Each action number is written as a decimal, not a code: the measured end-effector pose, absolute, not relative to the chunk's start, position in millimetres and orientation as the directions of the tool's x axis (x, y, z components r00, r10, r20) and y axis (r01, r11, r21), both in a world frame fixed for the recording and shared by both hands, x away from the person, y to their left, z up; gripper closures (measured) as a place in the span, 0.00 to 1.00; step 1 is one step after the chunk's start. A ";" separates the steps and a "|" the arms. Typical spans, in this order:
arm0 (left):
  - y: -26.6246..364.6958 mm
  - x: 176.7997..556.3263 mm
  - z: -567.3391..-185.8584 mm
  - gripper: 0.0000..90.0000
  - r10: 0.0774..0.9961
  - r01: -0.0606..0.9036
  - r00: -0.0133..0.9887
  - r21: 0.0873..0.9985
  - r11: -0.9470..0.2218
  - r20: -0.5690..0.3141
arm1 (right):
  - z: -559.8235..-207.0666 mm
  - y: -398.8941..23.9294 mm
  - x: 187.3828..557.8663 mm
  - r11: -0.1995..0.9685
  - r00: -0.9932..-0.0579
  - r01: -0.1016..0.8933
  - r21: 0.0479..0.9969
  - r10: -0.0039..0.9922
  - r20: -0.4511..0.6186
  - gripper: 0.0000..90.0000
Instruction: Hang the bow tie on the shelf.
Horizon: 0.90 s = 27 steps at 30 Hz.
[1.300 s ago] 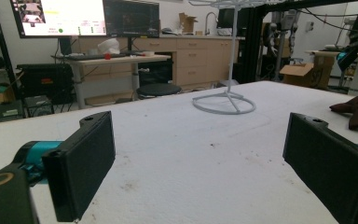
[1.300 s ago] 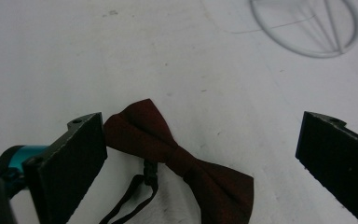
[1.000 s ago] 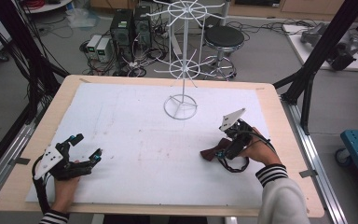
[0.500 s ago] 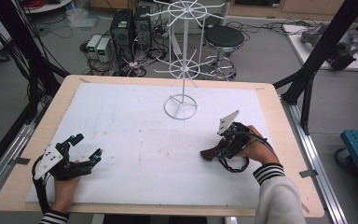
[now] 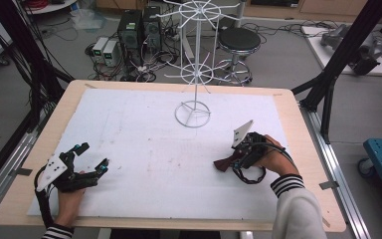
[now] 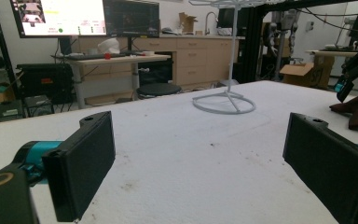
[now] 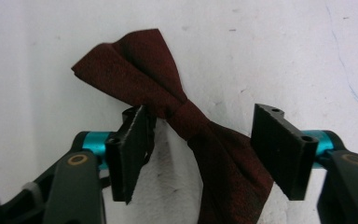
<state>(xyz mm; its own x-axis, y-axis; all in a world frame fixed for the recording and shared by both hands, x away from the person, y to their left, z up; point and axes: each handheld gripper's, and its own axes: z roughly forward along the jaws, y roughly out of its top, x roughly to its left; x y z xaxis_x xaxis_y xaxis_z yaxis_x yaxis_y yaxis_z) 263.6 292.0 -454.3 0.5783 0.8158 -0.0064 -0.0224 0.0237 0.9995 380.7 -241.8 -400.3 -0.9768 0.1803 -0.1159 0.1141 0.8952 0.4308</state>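
Observation:
A dark red bow tie [image 7: 186, 116] lies flat on the white mat [image 5: 144, 139], at its right side. My right gripper [image 7: 200, 116] points down over the tie with one black jaw on each side of its knot. The jaws have just been closing. The left pad [image 7: 130, 140] brushes a wing, and a gap still shows by the knot on the right. From above, the right gripper [image 5: 236, 158] covers most of the bow tie [image 5: 223, 164]. My left gripper [image 5: 93, 155] rests open near the front left corner, with nothing between its jaws [image 6: 200, 123].
A white wire display stand [image 5: 194, 74] rises from a ring base [image 5: 193, 113] at the back middle of the mat. The wooden table edge [image 5: 308, 149] frames the mat. In the left gripper view, the stand [image 6: 223, 100] and the bow tie [image 6: 354, 112] lie far ahead.
Both hands stay where they were. The right gripper's jaws look slightly narrower around the bow tie, which has not moved.

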 end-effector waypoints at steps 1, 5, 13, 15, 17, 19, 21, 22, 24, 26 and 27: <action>292.0 263.5 -454.3 0.11 0.816 -0.023 0.578 0.999 0.023 -0.006 | -400.0 -241.5 380.6 0.901 -0.978 0.106 0.421 0.171 -0.120 0.44; 292.0 263.6 -454.3 0.11 0.816 -0.023 0.578 0.999 0.023 -0.006 | -401.5 -239.2 381.2 0.914 -0.978 0.099 0.394 0.163 -0.130 0.44; 292.1 263.5 -454.3 0.11 0.816 -0.022 0.578 0.999 0.023 -0.006 | -407.2 -233.5 379.8 0.945 -0.976 0.062 0.320 0.125 -0.180 0.53; 292.1 263.6 -454.3 0.11 0.816 -0.023 0.578 0.999 0.024 -0.006 | -406.4 -232.3 379.7 0.944 -0.977 0.047 0.327 0.112 -0.182 0.61; 292.1 263.6 -454.3 0.11 0.816 -0.023 0.578 0.999 0.024 -0.006 | -405.8 -231.3 380.3 0.943 -0.977 0.032 0.330 0.098 -0.187 0.70; 292.1 263.6 -454.4 0.11 0.816 -0.022 0.578 0.999 0.024 -0.006 | -405.5 -230.9 380.2 0.945 -0.979 0.025 0.325 0.088 -0.183 0.78; 292.0 263.5 -454.3 0.11 0.816 -0.023 0.578 0.999 0.023 -0.006 | -405.1 -231.0 379.9 0.945 -0.982 0.029 0.325 0.089 -0.169 0.81; 292.0 263.6 -454.4 0.11 0.816 -0.023 0.578 0.999 0.025 -0.007 | -404.8 -231.5 380.3 0.942 -0.981 0.033 0.333 0.093 -0.169 0.81; 292.1 263.6 -454.4 0.11 0.816 -0.022 0.578 0.999 0.024 -0.007 | -403.3 -232.6 380.5 0.938 -0.980 0.038 0.344 0.102 -0.170 0.81; 292.1 263.6 -454.3 0.11 0.816 -0.023 0.578 0.999 0.023 -0.006 | -401.8 -233.9 380.8 0.932 -0.980 0.048 0.360 0.114 -0.164 0.81; 292.1 263.6 -454.4 0.11 0.816 -0.022 0.578 0.999 0.023 -0.006 | -400.9 -234.7 381.0 0.928 -0.979 0.050 0.369 0.119 -0.167 0.82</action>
<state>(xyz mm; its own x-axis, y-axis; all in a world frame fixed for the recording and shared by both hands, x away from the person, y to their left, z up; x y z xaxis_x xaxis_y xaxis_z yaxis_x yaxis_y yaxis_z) 263.6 292.1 -454.4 0.5783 0.8158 -0.0062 -0.0224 0.0235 0.9995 381.0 -234.7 -400.9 -0.9787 0.1189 -0.1673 0.0496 0.9280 0.3693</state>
